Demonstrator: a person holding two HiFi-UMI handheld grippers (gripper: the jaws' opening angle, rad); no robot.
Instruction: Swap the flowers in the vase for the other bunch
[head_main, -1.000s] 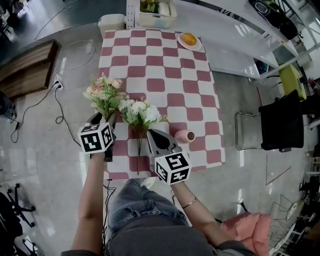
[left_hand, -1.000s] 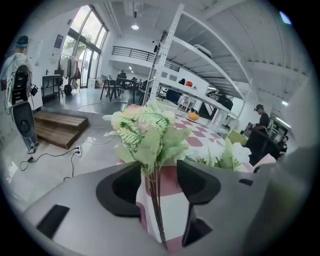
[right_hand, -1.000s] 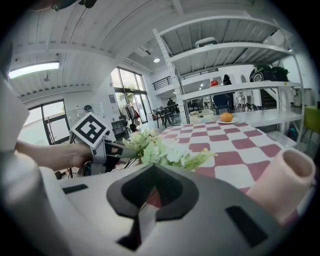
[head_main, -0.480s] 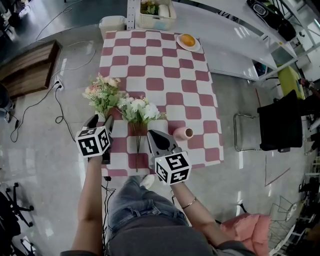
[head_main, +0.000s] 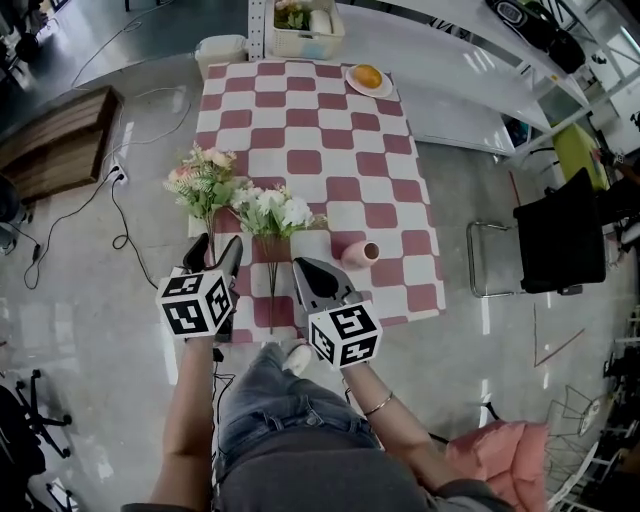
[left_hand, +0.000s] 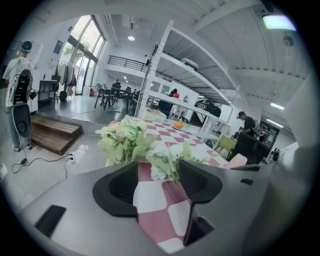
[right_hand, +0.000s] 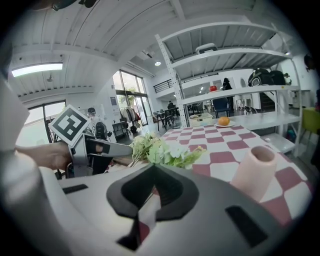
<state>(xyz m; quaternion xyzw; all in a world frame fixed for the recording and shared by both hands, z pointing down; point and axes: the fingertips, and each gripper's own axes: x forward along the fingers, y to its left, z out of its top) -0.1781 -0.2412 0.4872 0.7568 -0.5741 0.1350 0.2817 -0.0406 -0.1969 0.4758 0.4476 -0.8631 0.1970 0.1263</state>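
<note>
Two bunches lie on the checkered table (head_main: 330, 150). The pink-and-green bunch (head_main: 203, 183) (left_hand: 125, 142) rests at the left edge. Beside it lies the white bunch (head_main: 272, 210) (left_hand: 165, 152) (right_hand: 170, 150), its stem pointing toward me. A pink vase (head_main: 358, 254) (right_hand: 252, 170) stands upright and without flowers at the near right. My left gripper (head_main: 216, 250) (left_hand: 159, 175) hovers just short of the pink bunch's stem; its jaws have just been opening and nothing is between them. My right gripper (head_main: 303, 268) (right_hand: 150, 192) sits near the white bunch's stem, left of the vase, jaws shut on nothing.
A plate with an orange (head_main: 366, 78) sits at the far right corner of the table and a basket (head_main: 300, 25) beyond its far end. A white bin (head_main: 222, 48), a wooden platform (head_main: 55, 135) and floor cables lie left. A black chair (head_main: 560, 240) stands right.
My left gripper has drawn back toward me from the pink bunch's stem with its jaws wider apart. The bunch stays lying on the table. The right gripper has barely moved.
</note>
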